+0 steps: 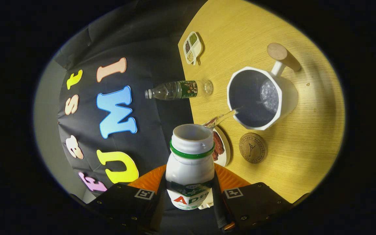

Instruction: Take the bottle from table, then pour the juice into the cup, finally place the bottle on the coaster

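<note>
In the gripper view, we saw the gripper (189, 192) at the bottom centre of the frame with both fingers pressed against the sides of a white juice bottle (190, 169), pinching it between them; the bottle had a green ring below its open mouth and a printed label low on its body. We saw it tilted toward the white cup (286, 94) in the centre right of the frame, with a thin clear stream (222, 118) running from its lip over the cup's near rim; the cup's dark inside showed a patch of bubbling liquid, and its handle ended in a wooden knob. Just below the cup on the wooden table (299, 156) lay a round cork coaster (252, 148), bare; beside it, partly hidden behind the bottle's neck, sat a small plate (223, 148) with dark red pieces. Further up, a clear plastic bottle (178, 90) stood at the table's edge; a small divided dish (192, 47) sat near the upper centre.
</note>
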A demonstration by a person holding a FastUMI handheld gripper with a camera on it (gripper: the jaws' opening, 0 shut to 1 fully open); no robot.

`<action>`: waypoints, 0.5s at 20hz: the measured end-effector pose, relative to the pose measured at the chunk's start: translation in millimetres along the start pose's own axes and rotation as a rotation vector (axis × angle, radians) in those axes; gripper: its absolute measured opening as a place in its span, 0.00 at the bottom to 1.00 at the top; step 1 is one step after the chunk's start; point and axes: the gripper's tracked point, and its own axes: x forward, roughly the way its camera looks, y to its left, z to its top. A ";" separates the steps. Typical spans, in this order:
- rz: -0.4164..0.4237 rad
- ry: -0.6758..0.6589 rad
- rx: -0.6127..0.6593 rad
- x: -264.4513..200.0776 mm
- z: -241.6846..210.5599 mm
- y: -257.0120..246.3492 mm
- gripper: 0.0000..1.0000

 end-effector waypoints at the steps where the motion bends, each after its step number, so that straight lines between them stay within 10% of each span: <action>1: 0.002 0.004 0.000 -1.0 -0.9 0.5 0.63; 10: 0.006 -0.001 0.018 -1.2 1.6 0.8 0.63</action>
